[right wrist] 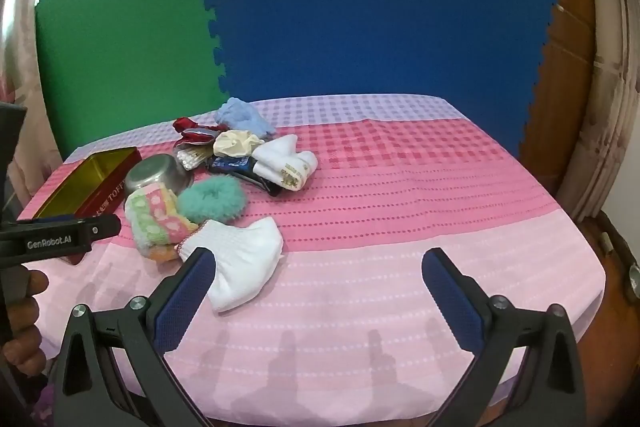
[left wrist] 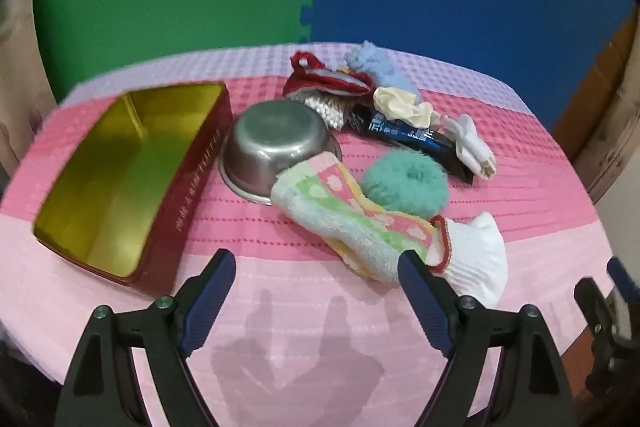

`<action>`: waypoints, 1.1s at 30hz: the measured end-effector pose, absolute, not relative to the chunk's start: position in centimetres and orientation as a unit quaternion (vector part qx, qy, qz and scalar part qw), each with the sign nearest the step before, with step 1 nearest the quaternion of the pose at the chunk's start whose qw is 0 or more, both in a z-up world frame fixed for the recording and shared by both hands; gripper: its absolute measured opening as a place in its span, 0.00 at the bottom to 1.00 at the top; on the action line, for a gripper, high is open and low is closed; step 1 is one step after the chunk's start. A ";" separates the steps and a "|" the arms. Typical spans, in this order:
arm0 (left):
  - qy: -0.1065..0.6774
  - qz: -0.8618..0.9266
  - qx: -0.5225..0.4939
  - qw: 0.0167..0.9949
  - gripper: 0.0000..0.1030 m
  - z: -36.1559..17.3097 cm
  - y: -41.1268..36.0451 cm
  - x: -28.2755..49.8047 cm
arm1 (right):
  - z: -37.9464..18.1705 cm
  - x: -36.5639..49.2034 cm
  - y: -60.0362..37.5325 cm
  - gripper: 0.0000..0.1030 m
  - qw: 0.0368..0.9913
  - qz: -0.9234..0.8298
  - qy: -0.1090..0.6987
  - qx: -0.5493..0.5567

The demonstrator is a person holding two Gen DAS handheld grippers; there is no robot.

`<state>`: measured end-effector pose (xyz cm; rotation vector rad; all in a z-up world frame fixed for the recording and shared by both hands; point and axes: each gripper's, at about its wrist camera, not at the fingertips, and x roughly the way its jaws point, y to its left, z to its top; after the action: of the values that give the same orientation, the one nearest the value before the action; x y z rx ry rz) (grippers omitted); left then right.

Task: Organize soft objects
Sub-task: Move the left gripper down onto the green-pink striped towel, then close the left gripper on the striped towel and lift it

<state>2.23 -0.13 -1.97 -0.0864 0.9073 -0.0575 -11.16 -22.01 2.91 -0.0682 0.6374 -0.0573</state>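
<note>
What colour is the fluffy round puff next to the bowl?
The fluffy puff is teal green, a minty shade. The left wrist view shows it best, beside the steel bowl.

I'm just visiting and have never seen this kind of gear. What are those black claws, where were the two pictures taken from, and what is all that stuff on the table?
No robot here: a person holds a two-finger gripper in each hand, each with a camera looking along its fingers. One picture is from the left gripper, one from the right gripper. Both are open and hold nothing. On the pink tablecloth lie a red tin box, a steel bowl, a rolled floral towel, a teal fluffy puff, a white sock and a heap of small cloths.
</note>
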 end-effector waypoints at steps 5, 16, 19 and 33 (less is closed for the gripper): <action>0.463 -0.049 -0.106 0.879 0.83 -3.0 0.8 3.9 | 2.9 -11.2 -22.5 1.00 0.949 -0.030 0.313 -0.032; 0.500 -0.067 -0.165 0.848 0.83 -5.6 1.0 7.5 | 1.8 -10.3 -24.1 1.00 0.941 -0.034 0.336 -0.007; 0.512 -0.062 -0.159 0.842 0.83 -6.4 0.9 8.2 | 1.4 -10.1 -24.3 1.00 0.939 -0.034 0.344 -0.001; 0.515 -0.057 -0.118 0.847 0.83 -7.0 0.1 9.2 | 0.8 -9.6 -25.0 1.00 0.933 -0.024 0.359 0.026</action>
<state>9.16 0.13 -7.04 -0.2478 1.0856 -0.1207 -9.56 -25.03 0.83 0.0527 0.7346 -0.0499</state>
